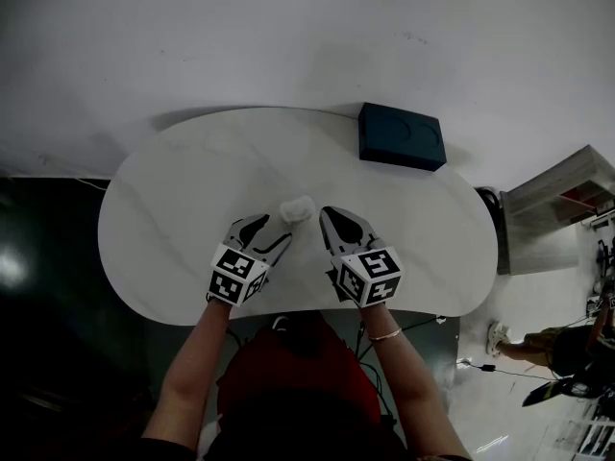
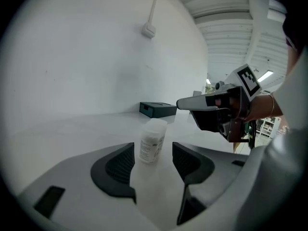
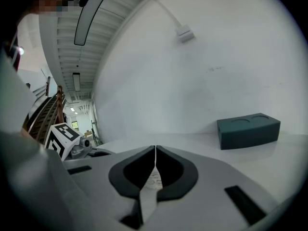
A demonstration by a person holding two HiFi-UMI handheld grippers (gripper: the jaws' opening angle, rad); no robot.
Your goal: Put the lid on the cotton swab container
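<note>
The cotton swab container (image 1: pixel 297 207) is a small pale jar standing upright on the white table (image 1: pixel 192 190). In the left gripper view the cotton swab container (image 2: pixel 152 143) shows a printed label and a translucent lid (image 2: pixel 156 124) on top. My left gripper (image 1: pixel 272 230) is open, and the jar stands just past the left gripper (image 2: pixel 153 154), apart from both pads. My right gripper (image 1: pixel 328 213) is to the right of the jar. Seen in its own view, the right gripper (image 3: pixel 155 150) is shut with its tips together and nothing held.
A dark blue box (image 1: pixel 402 135) lies at the table's far right edge, also seen as the box (image 3: pixel 248 128) ahead of my right gripper. A white wall rises behind the table. A shelf unit (image 1: pixel 562 200) stands on the floor at the right.
</note>
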